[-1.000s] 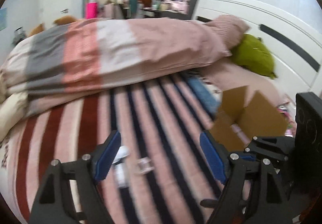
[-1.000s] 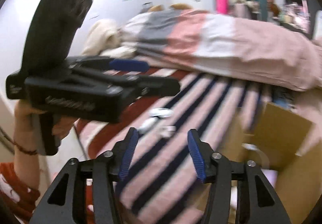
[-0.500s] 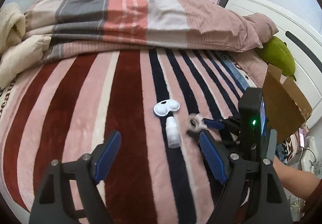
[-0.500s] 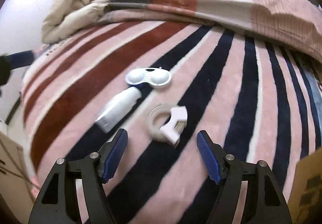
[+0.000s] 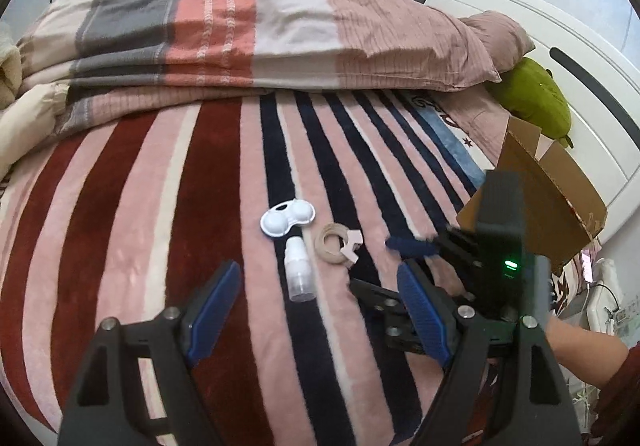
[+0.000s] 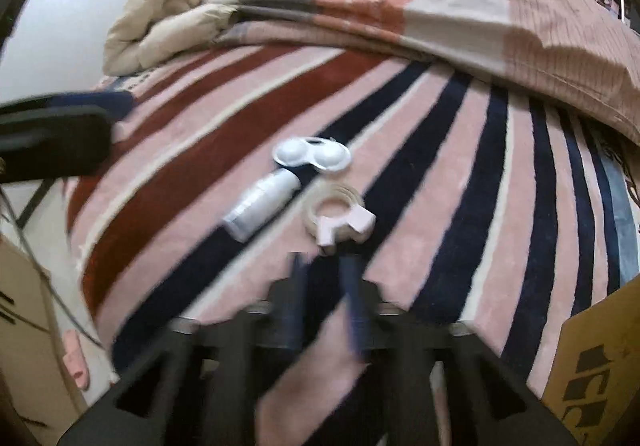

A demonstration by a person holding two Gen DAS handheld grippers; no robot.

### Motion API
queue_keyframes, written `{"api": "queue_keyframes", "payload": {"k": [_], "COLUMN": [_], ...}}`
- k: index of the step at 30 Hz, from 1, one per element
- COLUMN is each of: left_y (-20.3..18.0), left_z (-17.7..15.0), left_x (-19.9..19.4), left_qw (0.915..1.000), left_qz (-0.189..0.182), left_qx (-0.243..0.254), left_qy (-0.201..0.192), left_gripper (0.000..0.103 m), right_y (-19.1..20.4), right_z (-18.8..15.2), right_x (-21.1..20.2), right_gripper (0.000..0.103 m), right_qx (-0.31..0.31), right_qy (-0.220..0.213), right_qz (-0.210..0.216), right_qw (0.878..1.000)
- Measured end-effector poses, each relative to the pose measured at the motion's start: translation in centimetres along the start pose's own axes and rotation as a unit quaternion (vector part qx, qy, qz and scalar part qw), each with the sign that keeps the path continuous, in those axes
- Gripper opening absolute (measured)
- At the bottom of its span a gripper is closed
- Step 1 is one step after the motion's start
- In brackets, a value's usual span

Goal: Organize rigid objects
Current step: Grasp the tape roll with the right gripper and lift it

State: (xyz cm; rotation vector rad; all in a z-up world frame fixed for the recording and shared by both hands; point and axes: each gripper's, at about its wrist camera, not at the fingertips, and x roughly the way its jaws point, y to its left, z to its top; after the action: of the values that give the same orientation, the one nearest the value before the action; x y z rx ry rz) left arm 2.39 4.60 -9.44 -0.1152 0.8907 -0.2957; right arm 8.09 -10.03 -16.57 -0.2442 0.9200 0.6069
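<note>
Three small items lie together on the striped blanket (image 5: 160, 205): a white lens case (image 5: 287, 221) (image 6: 312, 155), a small white bottle (image 5: 298, 274) (image 6: 260, 205) on its side, and a tape ring with a pink holder (image 5: 338, 246) (image 6: 340, 215). My left gripper (image 5: 316, 272) hangs open just short of the bottle, holding nothing. My right gripper (image 6: 323, 260) is blurred, just short of the tape ring. Its jaws stand close together and are opening, with nothing between them. One of its blue fingers (image 5: 408, 244) reaches in from the right in the left wrist view.
An open cardboard box (image 5: 548, 197) (image 6: 592, 366) stands at the right of the bed. A folded duvet (image 5: 240, 25) runs across the far side, with a green plush toy (image 5: 532, 97) by the white headboard (image 5: 580, 85). A forearm (image 5: 580, 358) shows at lower right.
Both grippers have come down closer to the three items. The right gripper's jaws look narrower than half a second ago and are blurred. The items have not moved.
</note>
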Motion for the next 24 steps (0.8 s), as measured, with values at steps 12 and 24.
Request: {"api": "queue_keyframes", "payload": {"k": [12, 24], "left_y": [1.7, -6.7], "left_z": [-0.6, 4.0], "left_x": [-0.2, -2.1], "left_qw": [0.9999, 0.9917], "left_qz": [0.006, -0.119], "left_qx": [-0.01, 0.046], "left_qy": [0.011, -0.006], "left_gripper": [0.078, 0.065], "right_y": [-0.4, 2.5], "right_z": [1.1, 2.0], "right_x": [2.2, -12.7], "right_gripper": [0.036, 0.035], "right_qx": [-0.046, -0.097], "right_qy": [-0.003, -0.102], "right_qz": [-0.001, 0.044], "right_qw": [0.999, 0.989]}}
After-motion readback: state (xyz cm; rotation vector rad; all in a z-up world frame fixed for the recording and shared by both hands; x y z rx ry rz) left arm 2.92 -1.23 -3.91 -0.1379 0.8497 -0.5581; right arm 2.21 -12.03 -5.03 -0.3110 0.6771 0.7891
